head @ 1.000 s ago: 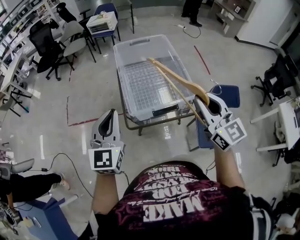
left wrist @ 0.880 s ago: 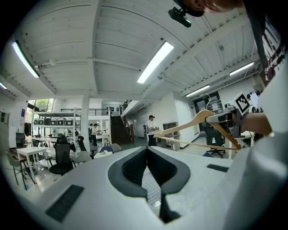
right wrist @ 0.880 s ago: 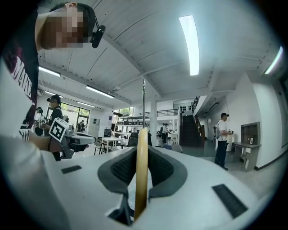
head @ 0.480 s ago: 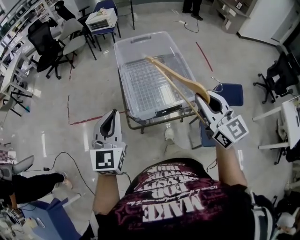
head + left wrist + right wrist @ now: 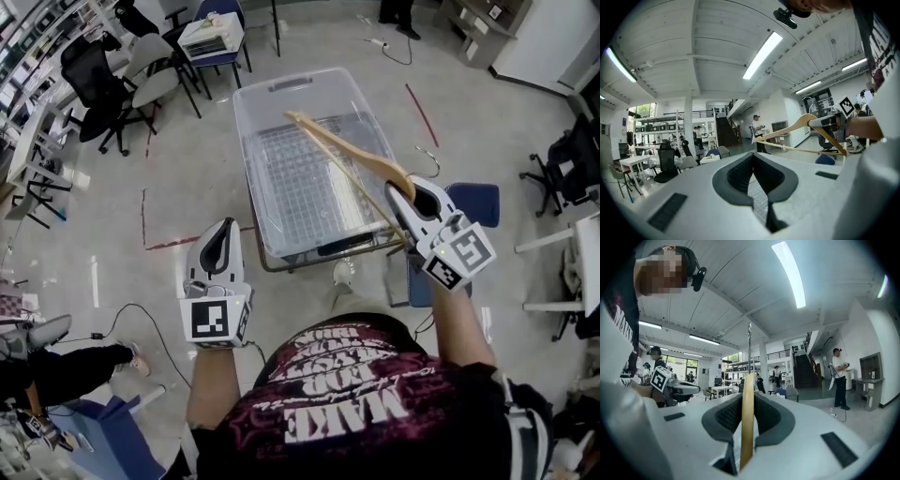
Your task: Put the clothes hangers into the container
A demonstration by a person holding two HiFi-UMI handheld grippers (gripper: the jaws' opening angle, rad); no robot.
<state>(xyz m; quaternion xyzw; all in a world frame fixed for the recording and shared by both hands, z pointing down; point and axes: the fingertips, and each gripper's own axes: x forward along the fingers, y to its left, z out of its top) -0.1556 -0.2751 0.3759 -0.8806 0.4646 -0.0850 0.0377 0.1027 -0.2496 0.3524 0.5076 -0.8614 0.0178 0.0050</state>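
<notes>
Status — right hand-held gripper [image 5: 405, 192] grasps wooden clothes hanger [image 5: 347, 155] above clear plastic container [image 5: 246, 122], no hanger lying inside; left hand-held gripper [image 5: 223, 228] clenched, empty

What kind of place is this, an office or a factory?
Probably a large open-plan office or lab workspace: swivel office chairs and desks stand around, a staircase rises at the back, and long strip lights run overhead.

the left gripper [image 5: 221, 228] and right gripper [image 5: 401, 190] are white with dark grey fingers [image 5: 737, 174], a black-and-white marker cube [image 5: 213, 321] behind these. the t-shirt [image 5: 347, 412] is dark with pale lettering.
</notes>
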